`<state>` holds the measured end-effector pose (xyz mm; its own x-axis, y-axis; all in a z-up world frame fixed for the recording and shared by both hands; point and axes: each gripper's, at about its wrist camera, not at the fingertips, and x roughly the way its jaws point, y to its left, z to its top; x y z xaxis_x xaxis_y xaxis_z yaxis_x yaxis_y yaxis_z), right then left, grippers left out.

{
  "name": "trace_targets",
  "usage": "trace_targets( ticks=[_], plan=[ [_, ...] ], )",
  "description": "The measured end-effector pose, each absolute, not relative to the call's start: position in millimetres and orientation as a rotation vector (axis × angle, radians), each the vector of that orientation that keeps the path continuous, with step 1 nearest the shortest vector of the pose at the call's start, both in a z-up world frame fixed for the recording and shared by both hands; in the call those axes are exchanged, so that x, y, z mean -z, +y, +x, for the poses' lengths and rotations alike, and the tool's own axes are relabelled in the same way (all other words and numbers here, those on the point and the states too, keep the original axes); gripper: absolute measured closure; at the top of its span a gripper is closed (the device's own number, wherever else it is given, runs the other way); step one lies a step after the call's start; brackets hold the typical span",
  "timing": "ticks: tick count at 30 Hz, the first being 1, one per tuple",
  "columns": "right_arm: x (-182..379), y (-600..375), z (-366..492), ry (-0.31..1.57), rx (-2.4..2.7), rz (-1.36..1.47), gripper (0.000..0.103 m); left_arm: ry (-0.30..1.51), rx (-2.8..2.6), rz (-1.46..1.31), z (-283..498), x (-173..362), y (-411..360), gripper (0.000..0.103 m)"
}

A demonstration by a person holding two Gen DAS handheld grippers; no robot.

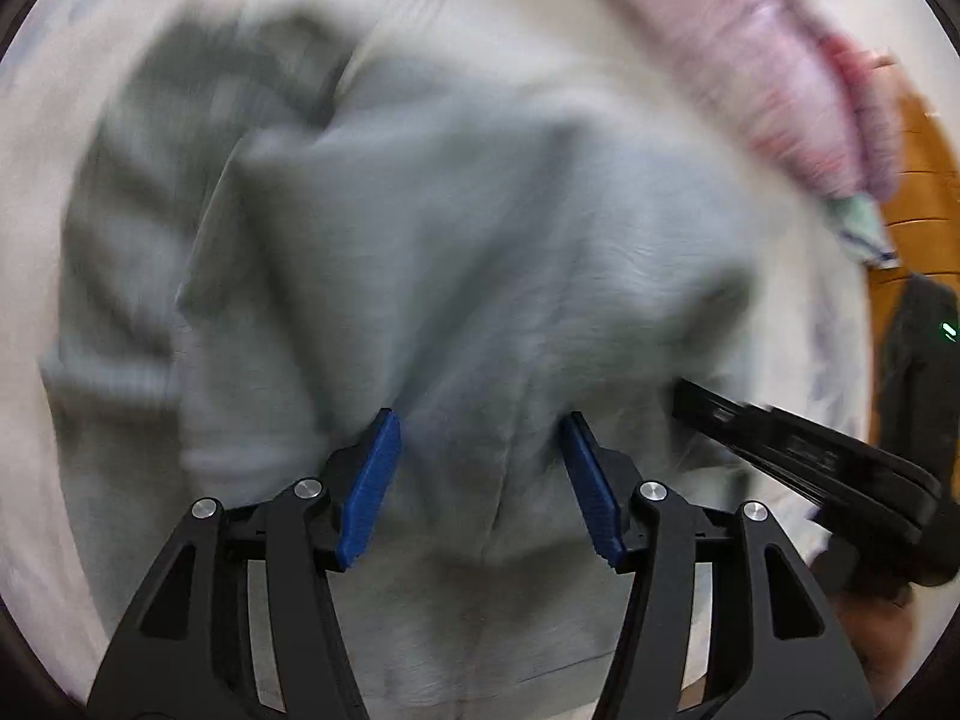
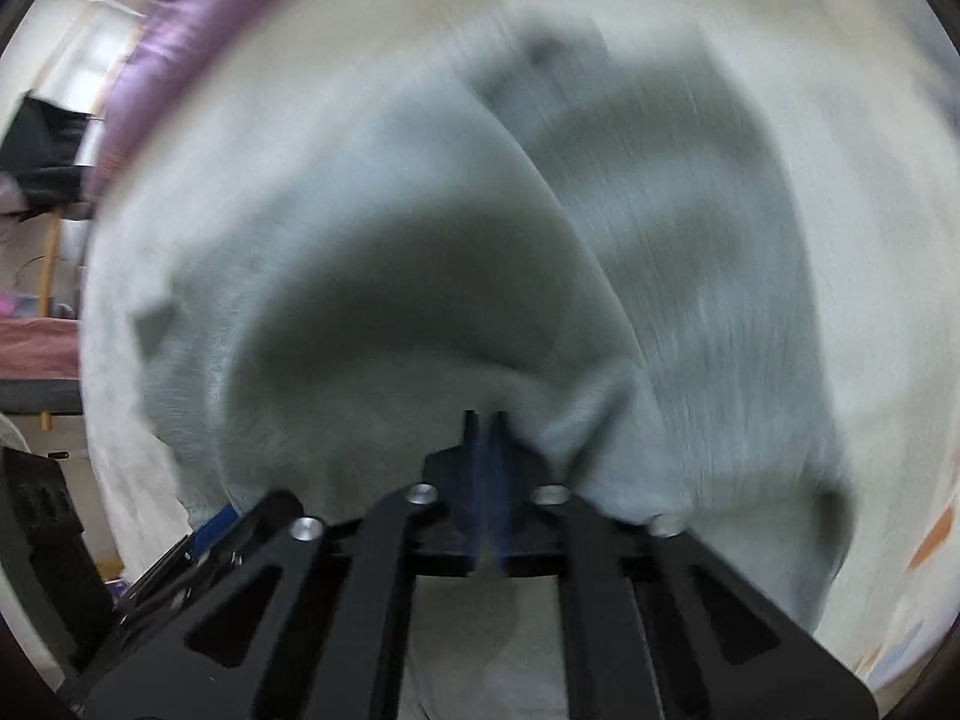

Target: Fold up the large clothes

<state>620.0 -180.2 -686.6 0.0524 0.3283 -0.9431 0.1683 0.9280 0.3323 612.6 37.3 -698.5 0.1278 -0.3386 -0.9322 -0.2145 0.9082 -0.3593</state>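
A large pale grey-blue sweatshirt lies bunched on a white bed sheet, with a ribbed cuff at the left. My left gripper is open, its blue pads spread over the fabric with nothing pinched between them. My right gripper is shut on a fold of the same sweatshirt, which lifts in a tent over it. The right gripper also shows in the left wrist view at the lower right. Both views are blurred by motion.
A pink and purple quilt lies along the far edge of the bed and also shows in the right wrist view. An orange wooden floor lies to the right. Dark furniture and clutter stand at the left beyond the bed.
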Motion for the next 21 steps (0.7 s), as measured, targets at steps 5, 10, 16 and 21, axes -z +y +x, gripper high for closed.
trace_targets(
  ticks=[5, 10, 16, 21],
  plan=[
    [701.5, -186.4, 596.7, 1.549, -0.104, 0.472, 0.103, 1.488, 0.067, -0.582, 586.4, 721.8, 51.7, 0.039],
    [675.6, -194.2, 605.5, 1.513, -0.135, 0.514, 0.097, 1.472, 0.140, -0.654, 583.3, 692.8, 66.1, 0.040],
    [619.4, -213.4, 657.7, 1.372, -0.126, 0.579, 0.059, 1.318, 0.181, -0.741, 609.4, 626.4, 99.2, 0.031],
    [637.4, -227.8, 722.5, 1.376, -0.088, 0.719, 0.059, 1.305, 0.012, -0.672, 677.1, 637.0, 124.6, 0.028]
  ],
)
